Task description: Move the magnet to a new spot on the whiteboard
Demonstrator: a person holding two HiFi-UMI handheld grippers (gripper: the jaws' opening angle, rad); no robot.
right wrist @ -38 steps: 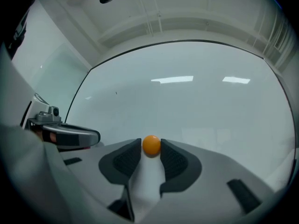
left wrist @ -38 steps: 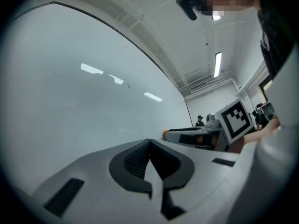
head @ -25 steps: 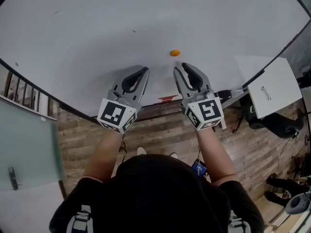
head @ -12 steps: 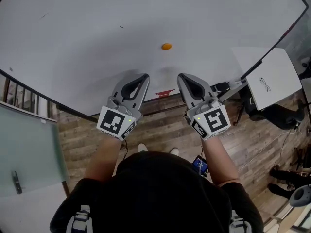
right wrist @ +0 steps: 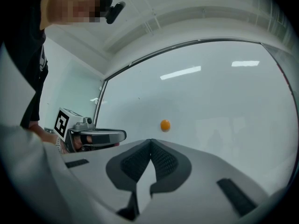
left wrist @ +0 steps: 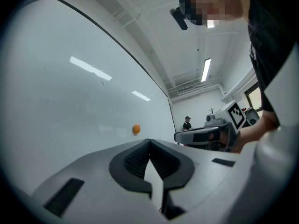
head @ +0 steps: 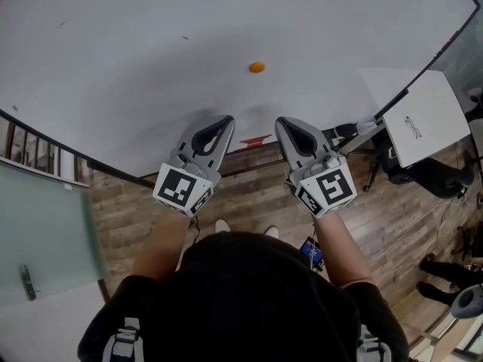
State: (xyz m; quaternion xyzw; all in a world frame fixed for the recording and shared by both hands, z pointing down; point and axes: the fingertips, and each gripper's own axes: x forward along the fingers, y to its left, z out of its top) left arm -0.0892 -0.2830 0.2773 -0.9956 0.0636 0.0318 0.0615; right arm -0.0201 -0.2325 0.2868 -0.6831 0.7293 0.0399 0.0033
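A small round orange magnet sticks to the large whiteboard; it also shows as the magnet in the left gripper view and the magnet in the right gripper view. Both grippers hang below it, clear of the board's lower edge. My left gripper is shut with nothing between its jaws. My right gripper is shut and empty too, its tips meeting. The magnet sits above and between the two grippers, apart from both.
A red marker or eraser strip lies on the board's bottom tray. A second, smaller white board on a stand is at the right. Wooden floor lies below, with a glass panel at the left.
My right gripper has shut from open. Both grippers have drawn back down and away from the magnet, which stays on the board.
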